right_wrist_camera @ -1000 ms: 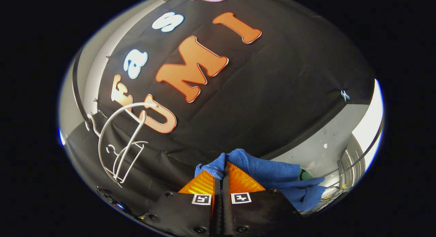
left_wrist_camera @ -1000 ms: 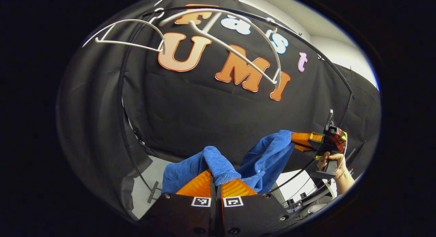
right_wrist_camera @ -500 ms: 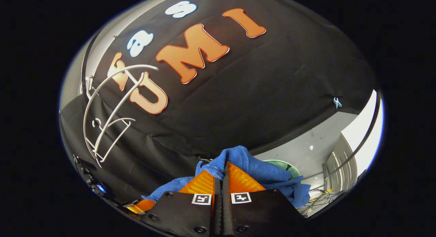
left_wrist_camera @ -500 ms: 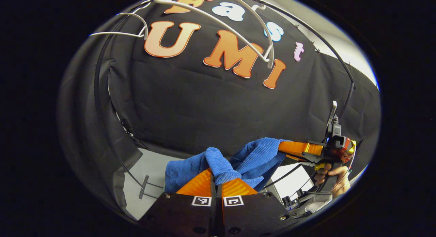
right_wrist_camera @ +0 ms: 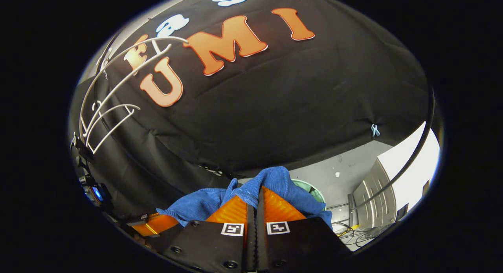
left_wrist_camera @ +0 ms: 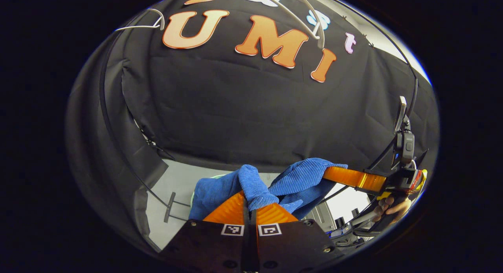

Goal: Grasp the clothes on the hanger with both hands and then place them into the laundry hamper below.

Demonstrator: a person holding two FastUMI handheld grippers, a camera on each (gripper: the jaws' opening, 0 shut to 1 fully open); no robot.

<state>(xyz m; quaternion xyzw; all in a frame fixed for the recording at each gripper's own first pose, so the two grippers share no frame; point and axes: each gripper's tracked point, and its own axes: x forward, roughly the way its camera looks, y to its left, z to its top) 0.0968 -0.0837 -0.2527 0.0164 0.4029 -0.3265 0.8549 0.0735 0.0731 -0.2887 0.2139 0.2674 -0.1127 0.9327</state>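
Our left gripper [left_wrist_camera: 248,202] pinches a fold of the blue cloth [left_wrist_camera: 251,184] between its pressed-together fingers; the cloth bunches just ahead of the tips. Our right gripper [right_wrist_camera: 255,202] likewise clamps the cloth, with the green hamper [right_wrist_camera: 314,190] just beyond its fingertips and white hangers [right_wrist_camera: 106,104] high to their left.

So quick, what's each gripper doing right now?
Left gripper: jaws closed on the blue cloth.
Right gripper: jaws closed on the same blue cloth.
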